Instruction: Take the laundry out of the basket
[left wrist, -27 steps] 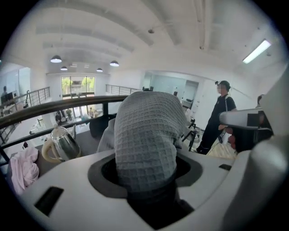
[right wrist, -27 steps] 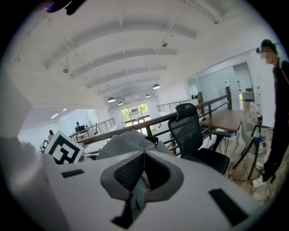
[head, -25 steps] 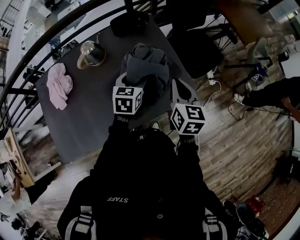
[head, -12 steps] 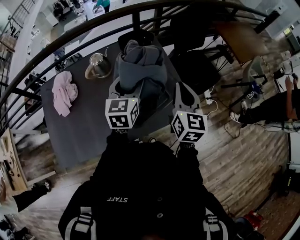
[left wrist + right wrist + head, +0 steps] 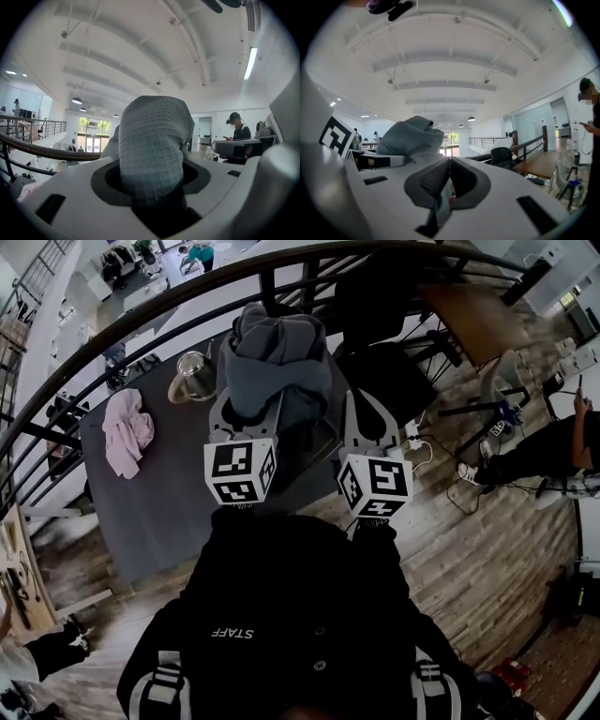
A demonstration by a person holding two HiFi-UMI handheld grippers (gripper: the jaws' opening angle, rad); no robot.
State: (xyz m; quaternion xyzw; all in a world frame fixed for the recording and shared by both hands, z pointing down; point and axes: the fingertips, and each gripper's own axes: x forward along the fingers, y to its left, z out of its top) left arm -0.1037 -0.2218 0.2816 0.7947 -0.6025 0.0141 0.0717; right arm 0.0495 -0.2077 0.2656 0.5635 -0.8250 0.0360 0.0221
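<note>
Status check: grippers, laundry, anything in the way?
Left gripper shut on grey garment. Right gripper pinching a fold. Garment held over table. Pink cloth, pot aside, clear.

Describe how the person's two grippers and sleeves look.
The left gripper and right gripper have pale grey plastic bodies with dark pads. Each carries a white cube with black square markers. The sleeves are black.

Free passage is left over the bare dark grey tabletop (image 5: 169, 493) between the crumpled pink cloth (image 5: 127, 430) and the lifted grey waffle-knit garment (image 5: 277, 362). The far edge is blocked by a shiny metal pot (image 5: 194, 371) and a curved black railing (image 5: 202, 287) (black office chairs (image 5: 394, 362) crowd the right side).
</note>
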